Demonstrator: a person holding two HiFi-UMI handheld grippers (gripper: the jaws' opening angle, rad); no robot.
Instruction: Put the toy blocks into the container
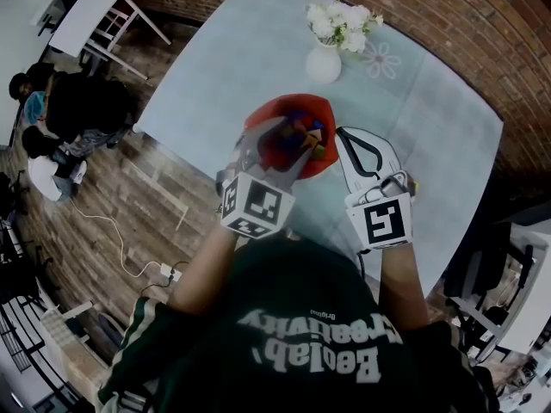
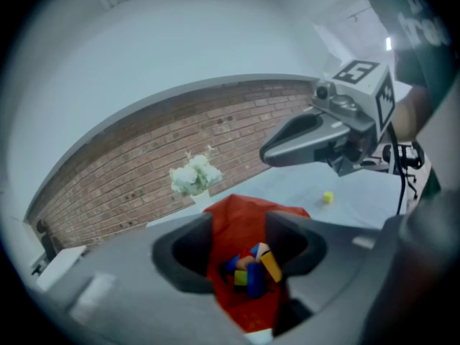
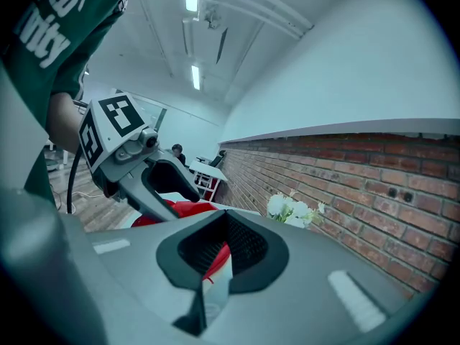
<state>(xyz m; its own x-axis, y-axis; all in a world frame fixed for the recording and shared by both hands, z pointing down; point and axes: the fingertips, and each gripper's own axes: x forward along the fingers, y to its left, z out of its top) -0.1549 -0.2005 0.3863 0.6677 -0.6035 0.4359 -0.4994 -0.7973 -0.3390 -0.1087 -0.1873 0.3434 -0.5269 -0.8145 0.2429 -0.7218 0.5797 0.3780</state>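
As left hand-held gripper [image 2: 241, 249] gapes over container [image 2: 248, 214], right hand-held gripper [image 3: 223, 254] seems clenched; empty.

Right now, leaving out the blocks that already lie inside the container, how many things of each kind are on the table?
Red container: 1
Vase of white flowers: 1
Yellow block, loose on the table: 1
Total: 3
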